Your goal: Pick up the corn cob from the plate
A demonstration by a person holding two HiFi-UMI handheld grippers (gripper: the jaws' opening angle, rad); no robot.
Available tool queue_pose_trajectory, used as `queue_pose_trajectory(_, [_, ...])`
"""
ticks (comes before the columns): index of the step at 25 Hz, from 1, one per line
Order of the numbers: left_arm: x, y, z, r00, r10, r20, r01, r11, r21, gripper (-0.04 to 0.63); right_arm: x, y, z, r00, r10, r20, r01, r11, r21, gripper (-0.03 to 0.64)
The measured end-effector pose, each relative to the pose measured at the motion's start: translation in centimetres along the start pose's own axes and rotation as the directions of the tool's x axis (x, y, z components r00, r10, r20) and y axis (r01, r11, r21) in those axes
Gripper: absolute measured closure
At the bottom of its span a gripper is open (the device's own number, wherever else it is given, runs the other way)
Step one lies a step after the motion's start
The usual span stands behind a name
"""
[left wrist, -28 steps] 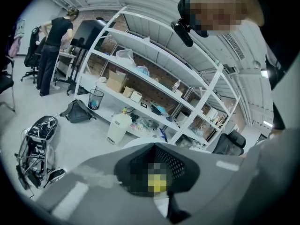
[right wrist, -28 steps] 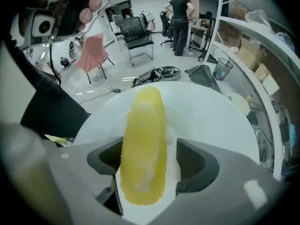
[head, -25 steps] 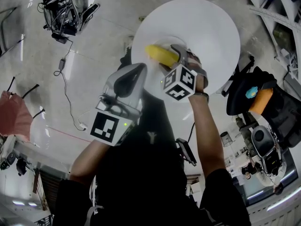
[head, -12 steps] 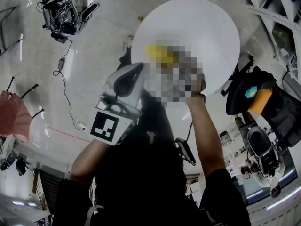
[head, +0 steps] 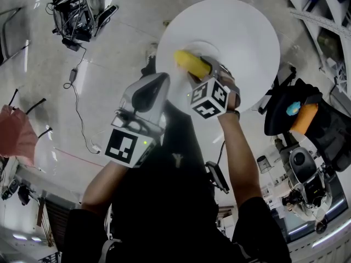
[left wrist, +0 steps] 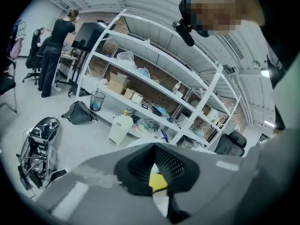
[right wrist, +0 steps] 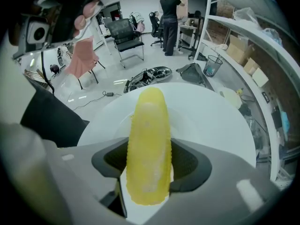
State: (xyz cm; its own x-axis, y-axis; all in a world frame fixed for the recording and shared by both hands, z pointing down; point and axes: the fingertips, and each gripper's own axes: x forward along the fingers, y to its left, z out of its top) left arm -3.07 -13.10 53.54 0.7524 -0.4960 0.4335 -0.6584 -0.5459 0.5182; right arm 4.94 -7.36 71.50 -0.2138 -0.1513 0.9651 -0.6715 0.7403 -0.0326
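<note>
A yellow corn cob (head: 190, 63) lies over a small white plate (head: 207, 44) on a round white table (head: 247, 21). My right gripper (head: 204, 66) points steeply down and is shut on the cob's near end. In the right gripper view the corn cob (right wrist: 147, 139) runs lengthwise between both dark pads (right wrist: 190, 165), above the plate (right wrist: 187, 125). Whether the cob touches the plate I cannot tell. My left gripper (head: 162, 81) hovers at the table's near edge, left of the cob, its jaws together with nothing in them. In the left gripper view a bit of the cob (left wrist: 158, 182) shows past the pads.
Cables and a heap of gear (head: 77, 10) lie on the floor at the far left. A black bag with an orange item (head: 301, 114) stands right of the table. Metal shelving (left wrist: 178, 78) with boxes rises behind, and people (right wrist: 169, 13) stand far off.
The right jaws have drawn in onto the cob, and the marker cube has rolled slightly. The cob has shifted a little to the right. The left gripper has stayed put.
</note>
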Motion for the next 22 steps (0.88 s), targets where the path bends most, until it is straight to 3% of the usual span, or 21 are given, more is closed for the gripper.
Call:
queue_pose_trajectory(9, [-1.0, -1.2, 1.0, 1.0, -0.012, 0.028, 0.011, 1.0, 0.027, 0.594, -2.0, -0.2, 0.6, 0.999, -0.028, 0.041, 0.026, 0.999, 0.047, 0.352])
queue_pose_trajectory(14, [-1.7, -2.5, 2.7, 0.993, -0.046, 0.11, 0.039, 0.997, 0.064, 0.594, -4.1, -0.3, 0.9, 0.995, -0.049, 0.087, 0.039, 0.994, 0.105, 0.352])
queue_pose_trajectory(18, [-2.6, -3.4, 2.9, 0.997, -0.029, 0.073, 0.024, 0.998, 0.066, 0.594, -6.1, -0.6, 1.3, 0.988, -0.078, 0.132, 0.055, 0.984, 0.169, 0.352])
queue_pose_trajectory(22, [-3.7, -4.3, 3.6, 0.996, -0.033, 0.083, 0.026, 0.996, 0.083, 0.594, -8.5, -0.6, 2.5, 0.976, -0.116, 0.186, 0.075, 0.974, 0.213, 0.353])
